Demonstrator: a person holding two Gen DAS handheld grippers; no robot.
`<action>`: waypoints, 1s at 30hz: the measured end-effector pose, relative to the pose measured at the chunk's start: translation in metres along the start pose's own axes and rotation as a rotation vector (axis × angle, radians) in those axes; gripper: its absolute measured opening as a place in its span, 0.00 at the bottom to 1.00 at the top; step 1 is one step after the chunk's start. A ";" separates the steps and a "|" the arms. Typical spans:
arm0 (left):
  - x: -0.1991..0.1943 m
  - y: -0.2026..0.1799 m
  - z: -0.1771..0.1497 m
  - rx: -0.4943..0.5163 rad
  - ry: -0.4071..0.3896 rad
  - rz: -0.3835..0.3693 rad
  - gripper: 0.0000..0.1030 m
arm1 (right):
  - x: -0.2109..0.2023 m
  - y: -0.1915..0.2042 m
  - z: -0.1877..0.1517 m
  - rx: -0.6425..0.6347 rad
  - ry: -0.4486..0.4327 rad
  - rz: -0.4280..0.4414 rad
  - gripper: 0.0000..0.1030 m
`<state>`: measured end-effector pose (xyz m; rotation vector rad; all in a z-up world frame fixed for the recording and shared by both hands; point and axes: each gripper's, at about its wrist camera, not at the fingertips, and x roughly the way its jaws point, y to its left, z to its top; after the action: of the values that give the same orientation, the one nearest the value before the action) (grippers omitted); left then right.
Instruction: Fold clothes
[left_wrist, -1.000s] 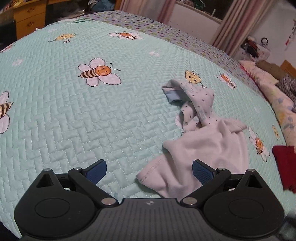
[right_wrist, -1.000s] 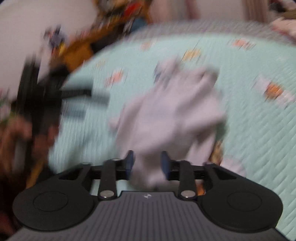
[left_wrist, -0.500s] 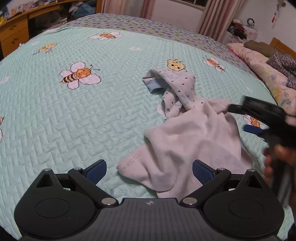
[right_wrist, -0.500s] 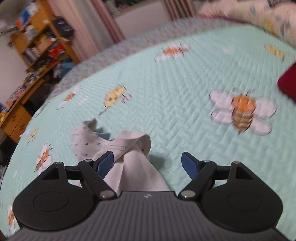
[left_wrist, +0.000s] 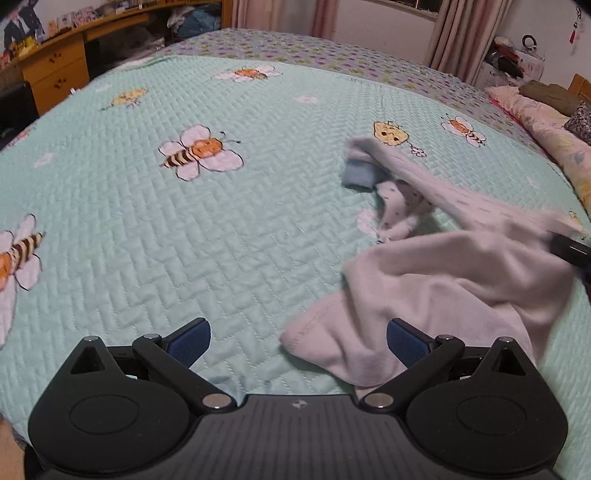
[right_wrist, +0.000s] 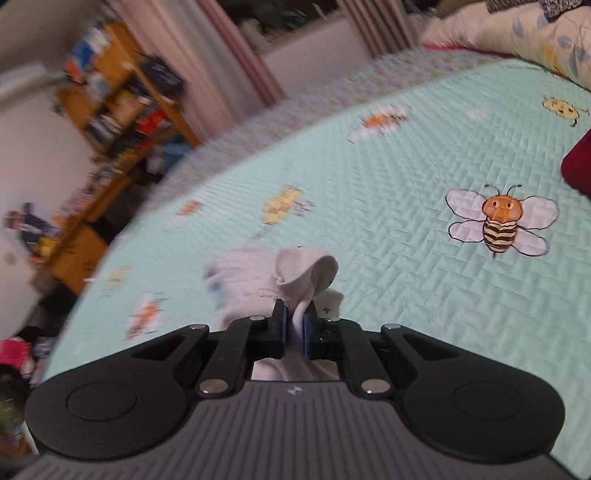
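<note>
A pale pink garment (left_wrist: 443, 288) with a dotted lining and a blue cuff lies crumpled on the mint bee-print quilt (left_wrist: 221, 229). My left gripper (left_wrist: 295, 332) hovers open over the quilt, with the garment's stitched hem just inside its right finger (left_wrist: 404, 341). The pads touch nothing. My right gripper (right_wrist: 294, 325) has its jaws closing, and its pads pinch a fold of the garment (right_wrist: 306, 269). In the left wrist view the right gripper (left_wrist: 569, 249) shows at the right edge, drawing the cloth taut.
A dark red cloth (right_wrist: 580, 166) lies at the quilt's right side. Floral pillows (left_wrist: 546, 125) line the far right of the bed. A wooden desk (left_wrist: 55, 70) and cluttered shelves (right_wrist: 122, 110) stand beyond the bed's left edge.
My right gripper went from open beside the garment to pinched on its edge, and the cloth is now stretched toward the right. The left gripper stays open in about the same place.
</note>
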<state>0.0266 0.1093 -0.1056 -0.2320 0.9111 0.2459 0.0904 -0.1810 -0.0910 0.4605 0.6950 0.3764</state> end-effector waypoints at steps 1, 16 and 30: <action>-0.001 -0.001 0.000 0.006 -0.001 0.007 0.99 | -0.020 0.000 -0.004 -0.010 -0.006 0.029 0.09; -0.016 -0.047 -0.015 0.177 -0.028 0.017 0.99 | -0.077 -0.024 -0.115 -0.261 0.398 0.017 0.10; -0.016 -0.097 -0.024 0.290 0.012 0.033 0.99 | -0.040 -0.071 -0.052 0.091 0.068 -0.146 0.78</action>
<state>0.0289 0.0086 -0.0973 0.0492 0.9509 0.1401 0.0397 -0.2451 -0.1424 0.4817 0.8092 0.2248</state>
